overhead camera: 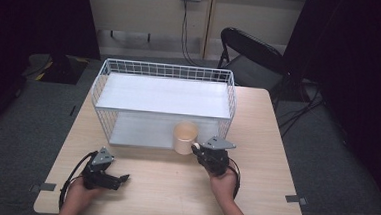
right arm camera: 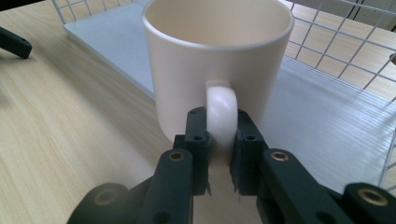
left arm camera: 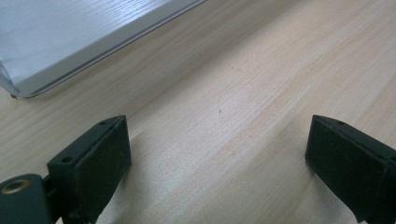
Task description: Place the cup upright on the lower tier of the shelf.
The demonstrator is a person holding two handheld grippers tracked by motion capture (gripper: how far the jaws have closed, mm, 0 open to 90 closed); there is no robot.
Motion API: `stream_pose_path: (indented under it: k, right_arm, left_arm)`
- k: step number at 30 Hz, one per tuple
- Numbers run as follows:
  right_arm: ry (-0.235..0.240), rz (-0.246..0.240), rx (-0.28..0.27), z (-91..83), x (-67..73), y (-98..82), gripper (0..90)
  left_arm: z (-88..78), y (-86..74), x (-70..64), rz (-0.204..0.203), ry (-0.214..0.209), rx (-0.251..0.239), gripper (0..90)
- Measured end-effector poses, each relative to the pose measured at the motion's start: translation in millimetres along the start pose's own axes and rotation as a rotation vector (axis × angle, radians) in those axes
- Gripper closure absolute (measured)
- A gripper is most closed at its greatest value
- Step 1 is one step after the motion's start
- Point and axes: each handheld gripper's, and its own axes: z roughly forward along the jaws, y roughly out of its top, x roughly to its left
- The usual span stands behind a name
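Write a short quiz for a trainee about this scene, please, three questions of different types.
1. True or false: the right gripper holds the cream mug by its handle.
2. Where does the mug stand? A) on the upper shelf B) at the front edge of the lower shelf of the white wire rack C) on the folding chair
3. Fill in: the fingers of the left gripper are ____.

Key: 1 true; 2 B; 3 open, with the bare wooden table between them.
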Motion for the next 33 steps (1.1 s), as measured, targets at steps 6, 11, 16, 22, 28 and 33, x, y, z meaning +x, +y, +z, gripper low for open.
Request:
stream_pose_path:
  k: [6, 11, 16, 22, 28, 33]
  right_arm:
    - [-0.008, 0.005, 0.01, 3.2, 0.5, -0.3, 78.9]
    - [-0.02, -0.005, 0.017, 7.4, 4.3, 0.3, 77.0]
    - [-0.023, -0.007, 0.023, 12.4, 7.9, 1.6, 74.8]
    - [-0.03, -0.007, 0.027, 16.3, 9.3, 4.2, 70.6]
    - [-0.05, -0.006, 0.03, 20.7, 9.1, 5.8, 70.4]
    - [-0.051, -0.003, 0.025, 22.2, 9.9, 6.1, 65.7]
  left_arm:
    - [0.0, 0.0, 0.0, 0.0, 0.0, 0.0, 6.3]
    - [0.0, 0.0, 0.0, 0.0, 0.0, 0.0, 6.3]
    - [0.0, 0.0, 0.0, 0.001, 0.0, 0.0, 6.2]
    - [0.0, 0.0, 0.1, 0.001, 0.0, 0.0, 6.3]
    - [0.0, 0.0, 0.1, 0.001, 0.0, 0.0, 6.2]
    - [0.0, 0.0, 0.1, 0.001, 0.0, 0.0, 6.2]
